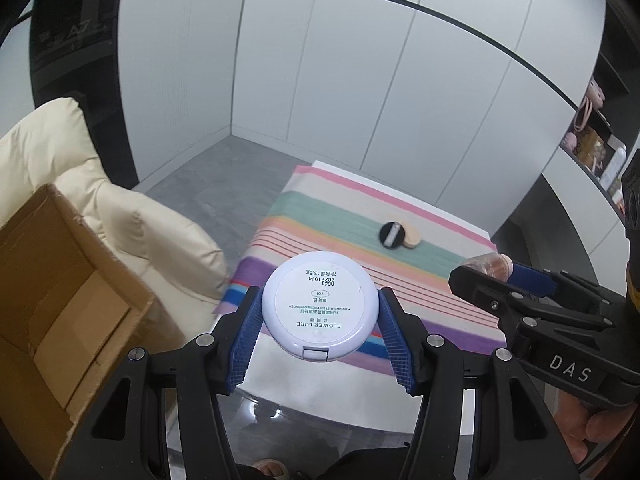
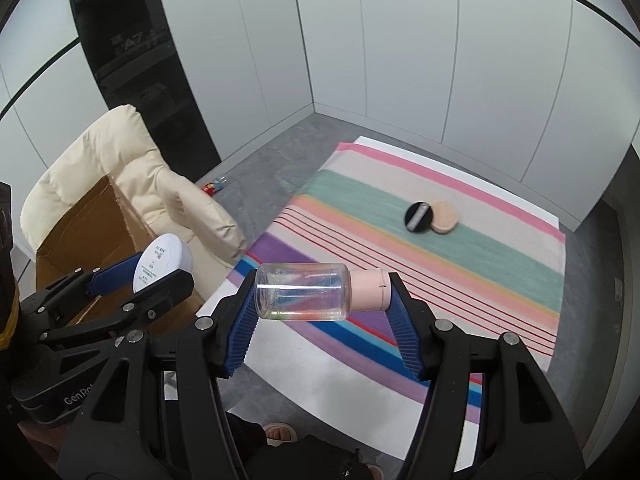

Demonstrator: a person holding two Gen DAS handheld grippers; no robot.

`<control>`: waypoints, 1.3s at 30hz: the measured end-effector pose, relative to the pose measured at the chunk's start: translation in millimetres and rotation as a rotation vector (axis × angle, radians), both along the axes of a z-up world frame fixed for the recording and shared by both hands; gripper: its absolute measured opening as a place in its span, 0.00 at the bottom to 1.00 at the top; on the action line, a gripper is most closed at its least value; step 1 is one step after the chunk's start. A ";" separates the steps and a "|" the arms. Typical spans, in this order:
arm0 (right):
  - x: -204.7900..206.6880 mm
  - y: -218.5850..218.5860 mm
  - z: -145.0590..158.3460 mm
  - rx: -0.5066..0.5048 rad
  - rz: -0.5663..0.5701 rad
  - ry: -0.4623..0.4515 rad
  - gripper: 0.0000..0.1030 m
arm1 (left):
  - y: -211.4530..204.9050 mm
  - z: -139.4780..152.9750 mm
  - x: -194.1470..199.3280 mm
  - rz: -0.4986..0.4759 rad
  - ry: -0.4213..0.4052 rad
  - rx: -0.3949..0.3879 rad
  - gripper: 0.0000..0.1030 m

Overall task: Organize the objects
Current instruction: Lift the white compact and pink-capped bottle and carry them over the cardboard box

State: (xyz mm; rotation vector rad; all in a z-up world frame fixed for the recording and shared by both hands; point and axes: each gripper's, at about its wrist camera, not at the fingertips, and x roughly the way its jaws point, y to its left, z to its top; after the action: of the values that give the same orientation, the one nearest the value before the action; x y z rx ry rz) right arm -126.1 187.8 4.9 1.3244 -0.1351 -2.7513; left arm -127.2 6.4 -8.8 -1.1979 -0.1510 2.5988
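My left gripper [image 1: 320, 308] is shut on a round white powder compact [image 1: 320, 306], held in the air above the near edge of a striped cloth [image 1: 352, 216]. It also shows in the right wrist view [image 2: 162, 262]. My right gripper [image 2: 320, 300] is shut on a clear bottle with a pink cap [image 2: 316, 297], held sideways above the striped cloth [image 2: 460, 272]. The bottle's cap shows in the left wrist view [image 1: 490, 265]. Two powder puffs, one black [image 2: 419, 217] and one beige [image 2: 445, 218], lie together on the cloth's green stripe.
An open cardboard box [image 1: 48, 312] stands at the left, beside a cream padded chair [image 1: 120, 208]. Grey floor and white wall panels surround the cloth. A shelf with small items [image 1: 596, 148] is at the right. A small wrapper [image 2: 214, 186] lies on the floor.
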 end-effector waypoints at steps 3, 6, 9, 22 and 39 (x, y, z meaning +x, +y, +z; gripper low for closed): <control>-2.1 -10.7 0.2 0.003 0.021 0.000 0.61 | -12.1 1.6 0.4 0.018 0.005 0.000 0.57; -4.6 -21.8 0.1 0.014 0.043 0.002 0.61 | -23.9 3.7 1.4 0.038 0.010 -0.001 0.57; -6.8 -32.1 0.4 0.018 0.060 0.006 0.61 | -35.5 3.7 2.6 0.057 0.009 -0.001 0.57; -15.9 -85.4 2.1 0.031 0.158 0.021 0.61 | -85.3 3.7 12.2 0.139 0.010 -0.007 0.57; -23.3 -158.3 6.1 0.021 0.286 0.026 0.61 | -146.7 3.7 36.9 0.239 0.011 -0.030 0.57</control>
State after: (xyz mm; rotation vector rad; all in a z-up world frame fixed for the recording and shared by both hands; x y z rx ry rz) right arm -149.5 29.6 11.0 1.2062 0.0797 -2.5339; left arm -90.3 -140.3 -5.1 -1.2443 -0.2689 2.8204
